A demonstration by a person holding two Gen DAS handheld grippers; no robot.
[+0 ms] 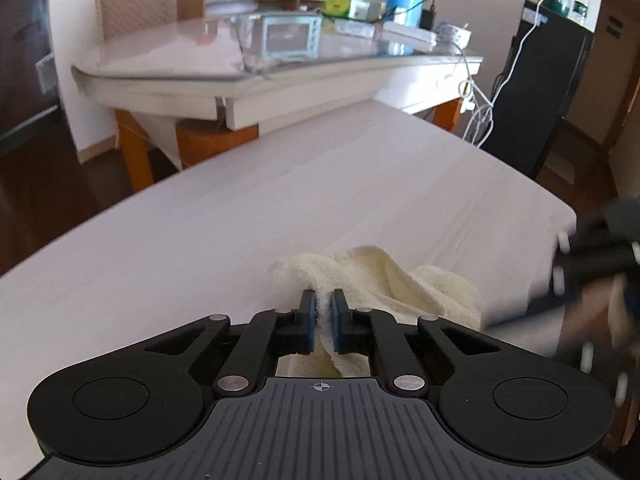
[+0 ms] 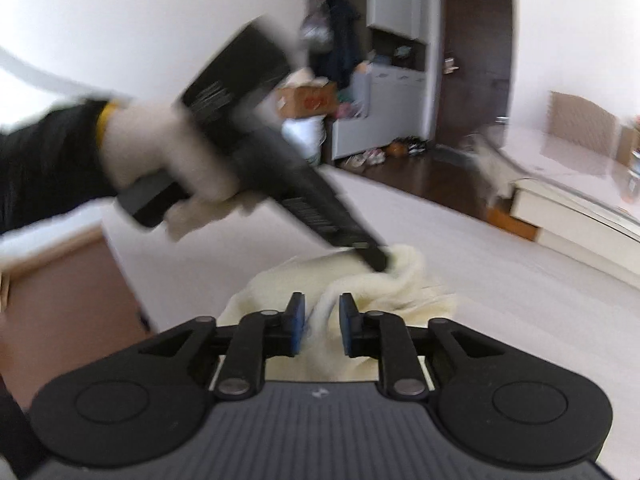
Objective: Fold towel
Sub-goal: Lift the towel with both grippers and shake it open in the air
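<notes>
**Two Grippers, One Bunched-Up Towel**

The towel is soft and cream colored. It lies in a crumpled heap on the white table, close to the near edge. It is not flat at all. It has bumps and rolls all over it.

The left gripper has its two blue pads almost together. A thin bit of towel is pinched between them. So it has hold of the cloth. In the right wrist view you can see this same gripper from the side, held by a hand in a white glove. Its tip touches the far roll of the towel.

The right gripper has its pads a little way apart. A ridge of towel sits in the gap between them. The pads do not look like they squeeze it. It looks open, ready to close.

The picture from the right side is blurry, so the grippers seem to be on the move.

The job now, I think, is to get a good grip and spread the towel out. To do this well, the right gripper should close on an edge or a corner, not on a fat lump in the middle. A lump can hide two layers. Then both grippers can lift and pull gently apart, so the cloth opens flat. Pull slowly. A thin pinch like the left one could slip out if the tug is hard. The towel is also near the table edge, so it may slide off.
</notes>
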